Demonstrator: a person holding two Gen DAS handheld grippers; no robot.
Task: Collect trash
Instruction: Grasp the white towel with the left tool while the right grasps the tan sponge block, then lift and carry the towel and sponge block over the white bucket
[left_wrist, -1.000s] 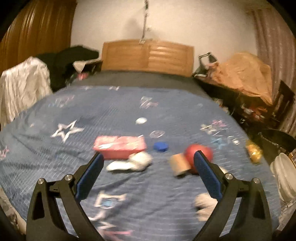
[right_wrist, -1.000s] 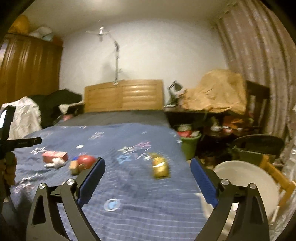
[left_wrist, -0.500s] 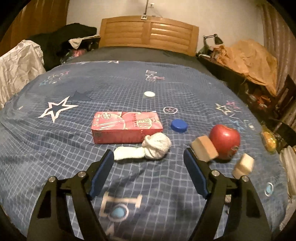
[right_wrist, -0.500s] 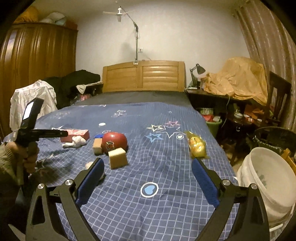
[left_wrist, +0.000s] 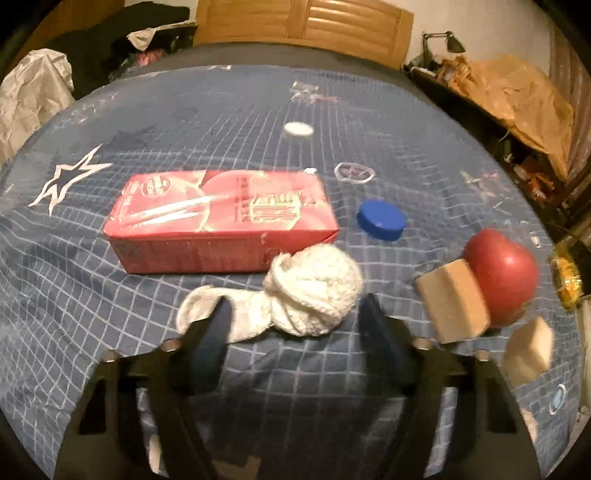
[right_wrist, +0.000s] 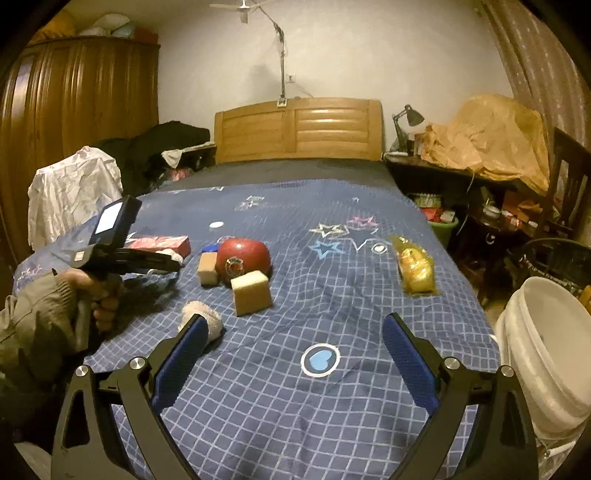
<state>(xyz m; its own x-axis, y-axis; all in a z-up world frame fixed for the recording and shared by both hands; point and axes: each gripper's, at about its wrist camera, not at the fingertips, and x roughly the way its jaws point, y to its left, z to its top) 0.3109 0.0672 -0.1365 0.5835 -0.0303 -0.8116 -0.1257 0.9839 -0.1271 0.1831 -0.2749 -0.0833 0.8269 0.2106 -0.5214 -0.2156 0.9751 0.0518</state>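
Left claw (left_wrist: 291, 321) closing around the white sock (left_wrist: 314, 291), jaws not yet pressing; right claw (right_wrist: 291, 354) gapes idle. Risk: pads snag the bedspread (left_wrist: 258, 387) too.

Dim warm indoor light, motion blur, strong fisheye bending, dark vignetted corners

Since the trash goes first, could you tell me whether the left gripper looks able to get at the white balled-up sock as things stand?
Probably yes. The left gripper points down at the white balled-up sock, its jaws just narrowing either side with nothing between. The red carton lies just behind, clear of the approach.
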